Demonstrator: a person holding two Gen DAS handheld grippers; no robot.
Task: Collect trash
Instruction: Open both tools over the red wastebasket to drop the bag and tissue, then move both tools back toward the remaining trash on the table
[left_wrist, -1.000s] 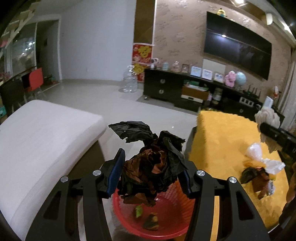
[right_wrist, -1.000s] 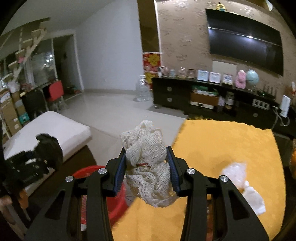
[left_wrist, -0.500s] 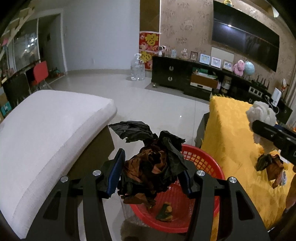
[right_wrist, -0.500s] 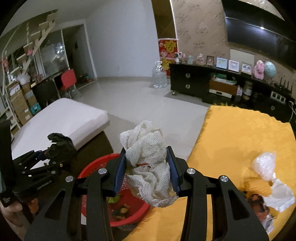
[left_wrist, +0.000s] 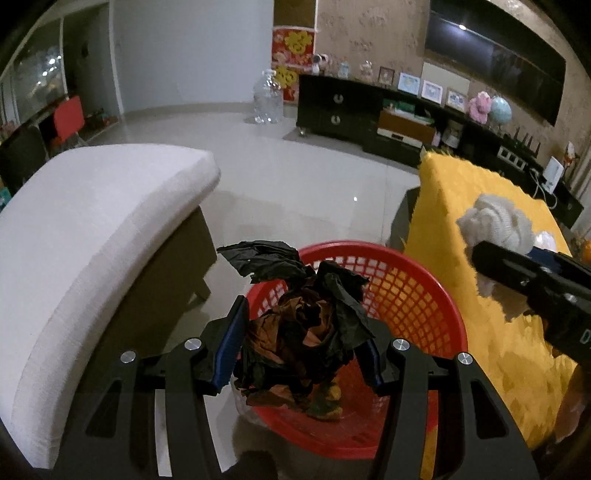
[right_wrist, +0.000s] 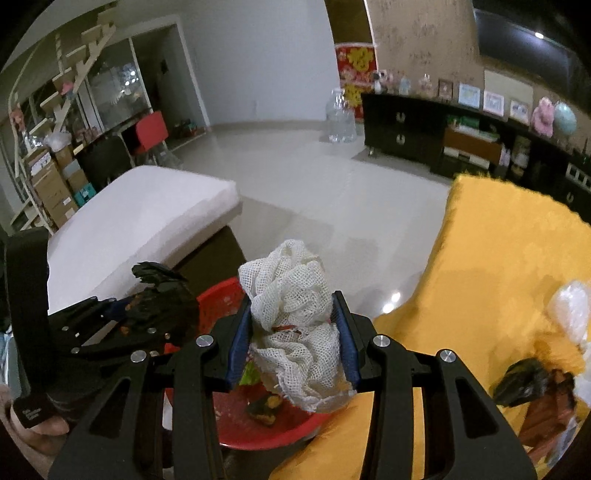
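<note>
My left gripper (left_wrist: 301, 339) is shut on a crumpled black and brown wrapper (left_wrist: 306, 317) and holds it above the near rim of a red mesh basket (left_wrist: 417, 295) on the floor. My right gripper (right_wrist: 293, 332) is shut on a wad of white mesh netting (right_wrist: 295, 314), held above the basket's right side (right_wrist: 258, 439) by the table edge. It also shows in the left wrist view (left_wrist: 498, 225). A few scraps (right_wrist: 264, 406) lie in the basket.
A table with a yellow cloth (right_wrist: 498, 258) stands right of the basket, with a dark wrapper (right_wrist: 524, 380) and white plastic (right_wrist: 569, 306) on it. A white cushioned bench (left_wrist: 92, 229) stands to the left. A black TV cabinet (left_wrist: 369, 110) lines the far wall.
Both grippers have moved left and down from over the table to above the red basket, each still holding its trash. The basket now fills more of both views.
</note>
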